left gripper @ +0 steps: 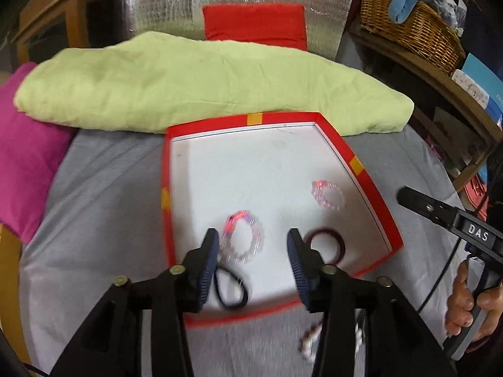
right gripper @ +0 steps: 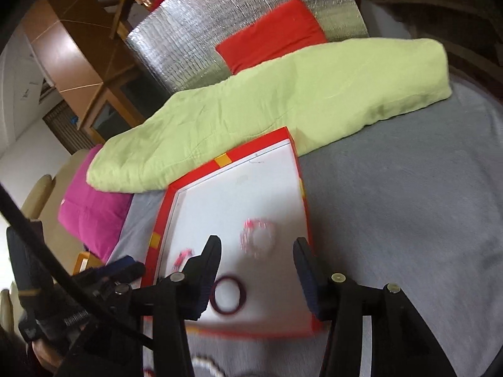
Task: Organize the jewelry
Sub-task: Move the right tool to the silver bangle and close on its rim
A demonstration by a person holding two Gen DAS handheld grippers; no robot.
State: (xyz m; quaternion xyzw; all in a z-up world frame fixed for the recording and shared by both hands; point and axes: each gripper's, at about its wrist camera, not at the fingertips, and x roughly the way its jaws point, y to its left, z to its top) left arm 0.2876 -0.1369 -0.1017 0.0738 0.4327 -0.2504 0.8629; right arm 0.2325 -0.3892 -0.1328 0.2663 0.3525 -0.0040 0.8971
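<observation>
A shallow red box with a white floor lies on the grey cover. In it lie a clear-and-pink bead bracelet, a second bead bracelet, a dark red bangle and a black hair tie. My left gripper is open and empty above the box's near part. My right gripper is open and empty over the box, above the bangle and a bead bracelet. A white bead bracelet lies outside the box, on the cover.
A pale green folded blanket lies behind the box, a magenta cushion to its left, a red cushion against silver foil. A wicker basket stands on a shelf at the right. The right gripper's body shows at right.
</observation>
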